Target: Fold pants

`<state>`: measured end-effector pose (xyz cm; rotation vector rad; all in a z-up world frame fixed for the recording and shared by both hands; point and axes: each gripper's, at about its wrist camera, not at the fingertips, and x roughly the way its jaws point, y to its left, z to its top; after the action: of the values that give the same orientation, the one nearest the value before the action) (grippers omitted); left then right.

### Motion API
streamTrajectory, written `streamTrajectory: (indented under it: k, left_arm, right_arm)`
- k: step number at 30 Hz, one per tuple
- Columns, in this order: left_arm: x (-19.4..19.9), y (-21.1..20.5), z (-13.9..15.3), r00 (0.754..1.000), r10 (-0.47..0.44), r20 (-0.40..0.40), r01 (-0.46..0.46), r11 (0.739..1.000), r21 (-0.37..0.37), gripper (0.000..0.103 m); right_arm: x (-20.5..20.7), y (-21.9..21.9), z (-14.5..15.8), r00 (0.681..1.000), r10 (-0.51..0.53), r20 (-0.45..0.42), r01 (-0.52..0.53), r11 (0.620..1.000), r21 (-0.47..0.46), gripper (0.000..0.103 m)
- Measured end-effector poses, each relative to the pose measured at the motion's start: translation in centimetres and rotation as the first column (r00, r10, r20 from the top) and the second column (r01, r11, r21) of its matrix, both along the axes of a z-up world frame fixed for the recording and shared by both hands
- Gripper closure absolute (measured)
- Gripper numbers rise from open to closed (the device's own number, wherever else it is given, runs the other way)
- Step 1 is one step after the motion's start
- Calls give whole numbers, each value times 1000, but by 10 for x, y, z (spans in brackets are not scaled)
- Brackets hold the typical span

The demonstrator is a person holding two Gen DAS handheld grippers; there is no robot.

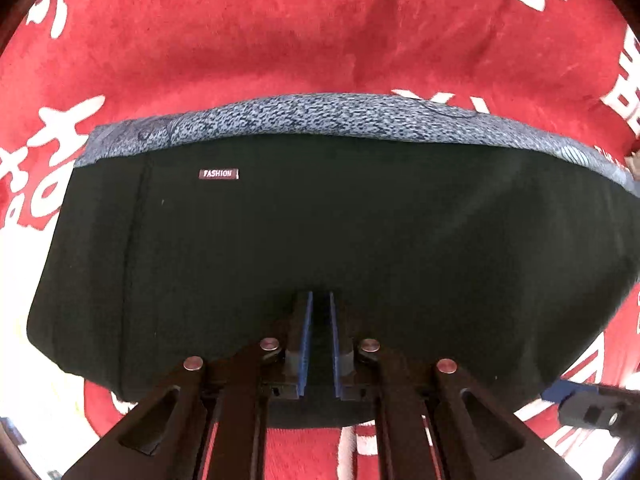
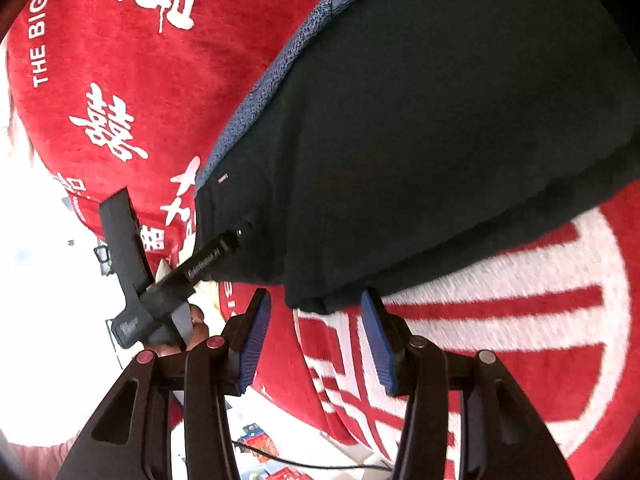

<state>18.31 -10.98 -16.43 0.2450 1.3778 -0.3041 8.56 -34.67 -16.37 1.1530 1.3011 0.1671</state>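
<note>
Here, my left gripper (image 1: 320, 312) points down at the pants (image 1: 340, 220), jaws pressed nearly together w/ dark cloth pinched in the narrow gap between the blue pads (image 1: 306, 344). The pants lie spread over a red blanket (image 1: 240, 40) w/ white characters; they're black, w/ a blue-speckled waistband (image 1: 320, 114) along the far edge and a small tag (image 1: 218, 174) reading "FASHION" near the left end. From the left wrist cam, the near edge of the cloth bunches up around my gripper, and part of the other gripper (image 1: 600, 404) shows at the lower right corner.

From the right wrist cam, my right gripper (image 2: 316, 304) stands abt half spread, tilted down, w/ a corner of the pants (image 2: 440, 140) sitting between the fingertips; the pads (image 2: 376, 344) flank the cloth but I can't tell whether they press on it. The waistband (image 2: 280, 64) runs up the left side of the garment. At left, the left gripper (image 2: 238, 233) reaches into the cloth edge, a hand (image 2: 192, 332) on its handle. Below the blanket (image 2: 120, 92) edge, some coloured boxes (image 2: 260, 444) and a black cable (image 2: 304, 465) show on a bright surface, too blurred to say what's in them.
</note>
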Motion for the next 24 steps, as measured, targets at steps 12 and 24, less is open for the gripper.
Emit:
streamTrajectory:
  k: [12, 24]
  left_arm:
    - [-19, 7, -1, 998, -55, 4, 55, 998, -28, 93]
    - [-23, -30, 34, 998, -62, 1, 62, 994, -95, 77]
  right_arm:
    - [-1, 11, -4, 996, -55, -67, 50, 995, -81, 98]
    - [-14, -17, 56, 989, 134, -56, -145, 940, -308, 91]
